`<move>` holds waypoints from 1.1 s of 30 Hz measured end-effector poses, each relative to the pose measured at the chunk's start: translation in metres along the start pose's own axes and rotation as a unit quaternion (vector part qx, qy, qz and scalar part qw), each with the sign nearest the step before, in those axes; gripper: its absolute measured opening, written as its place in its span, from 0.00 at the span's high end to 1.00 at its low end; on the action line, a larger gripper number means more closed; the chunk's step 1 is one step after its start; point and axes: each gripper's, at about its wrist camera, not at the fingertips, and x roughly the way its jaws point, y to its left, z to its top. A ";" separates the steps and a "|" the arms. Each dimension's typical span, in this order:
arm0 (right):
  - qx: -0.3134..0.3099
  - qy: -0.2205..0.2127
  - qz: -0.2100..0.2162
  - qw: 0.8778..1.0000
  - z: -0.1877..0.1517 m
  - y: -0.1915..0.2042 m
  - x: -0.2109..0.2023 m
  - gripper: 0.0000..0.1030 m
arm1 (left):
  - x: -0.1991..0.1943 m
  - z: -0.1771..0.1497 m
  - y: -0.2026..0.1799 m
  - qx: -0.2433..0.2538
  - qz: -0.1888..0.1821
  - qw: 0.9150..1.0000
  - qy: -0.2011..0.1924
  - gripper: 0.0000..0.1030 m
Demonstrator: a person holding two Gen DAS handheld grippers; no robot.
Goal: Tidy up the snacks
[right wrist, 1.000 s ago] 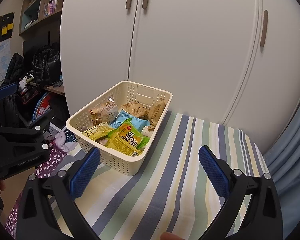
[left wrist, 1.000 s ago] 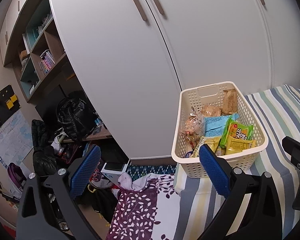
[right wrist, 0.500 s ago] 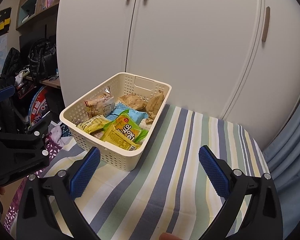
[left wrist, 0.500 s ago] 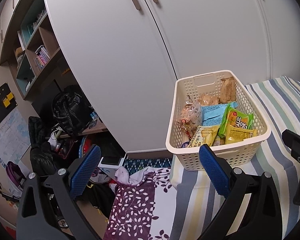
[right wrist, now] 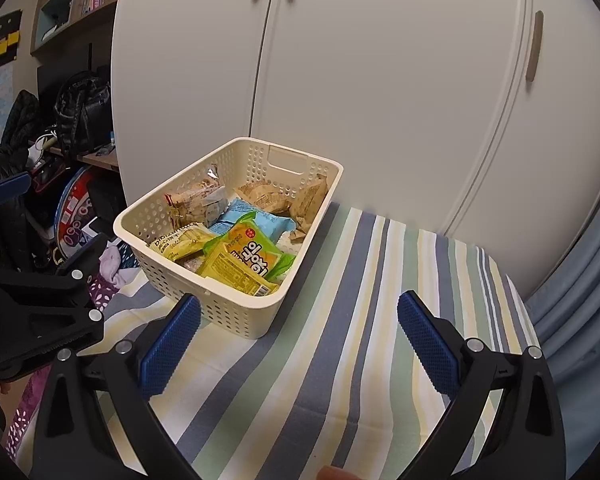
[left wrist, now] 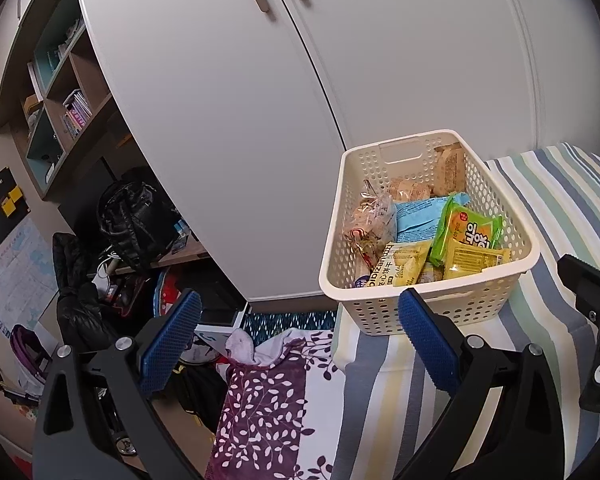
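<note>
A cream perforated basket (left wrist: 440,312) (right wrist: 236,316) stands on the striped sheet near the bed's corner. Inside lie several snack packets: a green and yellow one (left wrist: 466,232) (right wrist: 252,258), a blue one (left wrist: 416,220) (right wrist: 260,220), a yellow biscuit pack (left wrist: 400,264) (right wrist: 180,242), clear-wrapped biscuits (left wrist: 370,220) (right wrist: 192,202) and brown packets (left wrist: 448,168) (right wrist: 308,200) at the far end. My left gripper (left wrist: 300,346) is open and empty, its right pad in front of the basket's near wall. My right gripper (right wrist: 298,348) hangs open and empty over the sheet, right of the basket.
White wardrobe doors (right wrist: 380,80) rise just behind the basket. A purple leaf-patterned cloth (left wrist: 268,404) lies left of the striped sheet (right wrist: 380,320). Bags, a black backpack (left wrist: 136,220) and shelves (left wrist: 60,92) crowd the left. A blue curtain (right wrist: 580,280) hangs at the right.
Both grippers have shifted a little and the basket sits slightly lower and nearer in the left wrist view. Both stay open and empty.
</note>
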 end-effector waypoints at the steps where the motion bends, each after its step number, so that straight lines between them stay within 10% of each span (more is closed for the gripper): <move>1: 0.000 0.000 0.000 1.000 0.000 0.000 0.000 0.05 | 0.000 0.000 -0.001 0.001 0.000 1.000 0.000 0.03; 33: -0.003 0.005 0.004 1.000 -0.004 -0.002 -0.003 0.05 | -0.012 0.006 -0.007 0.008 0.009 1.000 -0.010 0.03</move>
